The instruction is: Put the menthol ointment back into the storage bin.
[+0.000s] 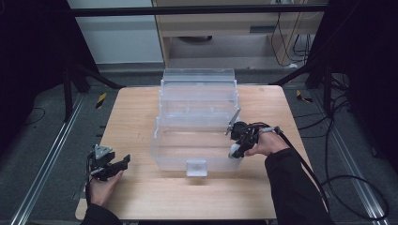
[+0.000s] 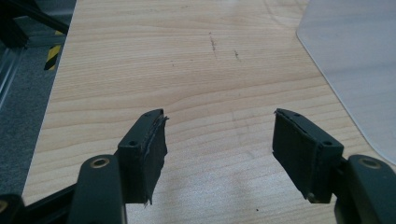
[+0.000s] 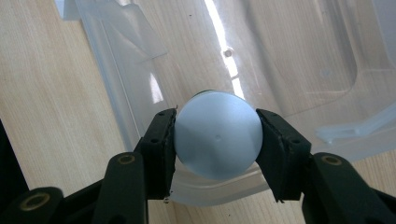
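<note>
Nearest to me, I am holding the left claw (image 1: 123, 162) idle over the front-left of the desk (image 1: 131, 122); in the left gripper view its jaws are standing wide apart with nothing between them, bare wood grain beneath, and a corner of the clear plastic showing at the upper right.

Further in, I am keeping the right claw (image 3: 217, 135) clenched on a white round-topped object (image 3: 217, 134), both pads pressing its sides. It is probably a small bottle or capped container seen end-on, though from this angle I cannot confirm the body below the cap. In the high view this object (image 1: 234, 151) is sitting at the right front corner of the clear tiered organiser box (image 1: 197, 117), over its lowest tray, at the rim.

Beyond that, the upper tiers of the box are stepping back toward the far edge of the desk, and they appear empty.

Assessment: the placing step is in hand, with the object carried to the box but not yet set down. The next move calls for lowering it squarely inside the front tray wall, clear of the rim, before I am releasing the pads; the left claw may need to steady the light box.
</note>
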{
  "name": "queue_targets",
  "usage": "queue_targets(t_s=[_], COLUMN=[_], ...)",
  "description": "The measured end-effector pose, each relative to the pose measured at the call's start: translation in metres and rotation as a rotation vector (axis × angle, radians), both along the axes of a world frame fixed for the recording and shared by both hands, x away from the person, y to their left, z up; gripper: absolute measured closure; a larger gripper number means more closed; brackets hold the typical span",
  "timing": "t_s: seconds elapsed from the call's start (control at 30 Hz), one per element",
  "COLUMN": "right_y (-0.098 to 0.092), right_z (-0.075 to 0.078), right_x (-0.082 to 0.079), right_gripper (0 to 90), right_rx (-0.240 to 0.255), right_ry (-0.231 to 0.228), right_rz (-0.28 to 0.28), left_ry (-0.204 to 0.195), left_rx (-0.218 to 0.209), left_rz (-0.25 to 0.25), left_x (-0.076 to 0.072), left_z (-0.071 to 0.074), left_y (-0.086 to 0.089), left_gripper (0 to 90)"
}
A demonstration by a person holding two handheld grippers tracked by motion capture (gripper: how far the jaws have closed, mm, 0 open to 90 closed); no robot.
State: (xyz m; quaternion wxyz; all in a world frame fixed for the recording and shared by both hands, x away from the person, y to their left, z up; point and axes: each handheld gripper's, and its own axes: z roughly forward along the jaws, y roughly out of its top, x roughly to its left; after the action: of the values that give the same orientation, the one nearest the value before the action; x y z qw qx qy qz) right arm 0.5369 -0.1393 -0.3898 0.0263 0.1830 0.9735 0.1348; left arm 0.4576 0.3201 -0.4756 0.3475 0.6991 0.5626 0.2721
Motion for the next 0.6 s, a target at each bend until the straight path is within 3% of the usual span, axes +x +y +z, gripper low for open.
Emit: queue_targets(t_s=[0.6], right_y=[0.0030], right_z=[-0.0087], right_x=[0.0010], right_gripper=[50.2], right_rx=[-0.012], right_ry=[0.005], right_rz=[0.018], left_ry=[0.000], left_rx=[0.001], left_rz=[-0.001], left_x=[0.0001], left_z=[0.0000], left_y=[0.0001], left_gripper=[34.6])
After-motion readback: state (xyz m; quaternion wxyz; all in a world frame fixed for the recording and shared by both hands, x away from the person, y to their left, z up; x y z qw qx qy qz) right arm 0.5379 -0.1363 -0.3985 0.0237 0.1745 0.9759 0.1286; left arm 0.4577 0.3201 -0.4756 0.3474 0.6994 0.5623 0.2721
